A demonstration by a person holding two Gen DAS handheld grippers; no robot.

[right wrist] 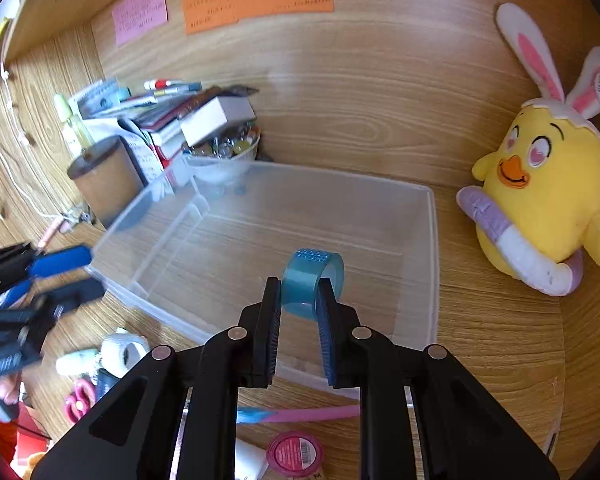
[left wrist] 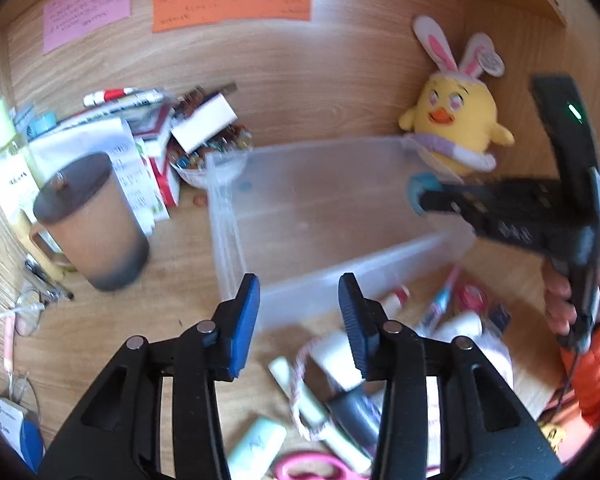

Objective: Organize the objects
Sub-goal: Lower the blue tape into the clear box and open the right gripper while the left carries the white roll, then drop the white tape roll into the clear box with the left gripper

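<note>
A: Report the right gripper (right wrist: 299,300) condition.

B: Both finger pads (right wrist: 275,312) are pinched on a roll of blue tape (right wrist: 312,280), one pad on each flat side. The roll stands on edge between them, above the interior of the clear plastic bin (right wrist: 431,248), toward the bin's near wall.

A: And the left gripper (left wrist: 299,308)?

B: Fingers (left wrist: 246,320) spread apart, nothing between them. It hovers above the bin's near wall (left wrist: 300,300), outside the bin.

A: Bin contents?

B: Apart from the suspended tape, the bin floor shows only the wood grain of the desk (right wrist: 500,340) through it.

A: Items around the bin?

B: In front of the bin: a pink toothbrush (right wrist: 300,415) with a blue head, a round pink tin (right wrist: 295,453), pink scissors (right wrist: 78,400) and several white tubes (left wrist: 334,354), blurred. Right of the bin: a yellow chick plush (right wrist: 540,196) with rabbit ears, leaning on the wooden wall. Left of the bin: a brown mug (left wrist: 94,224) with a dark lid, and behind it a stack of books and boxes (left wrist: 140,148). At the bin's rear left corner: a bowl of coloured beads (right wrist: 224,152).
</note>
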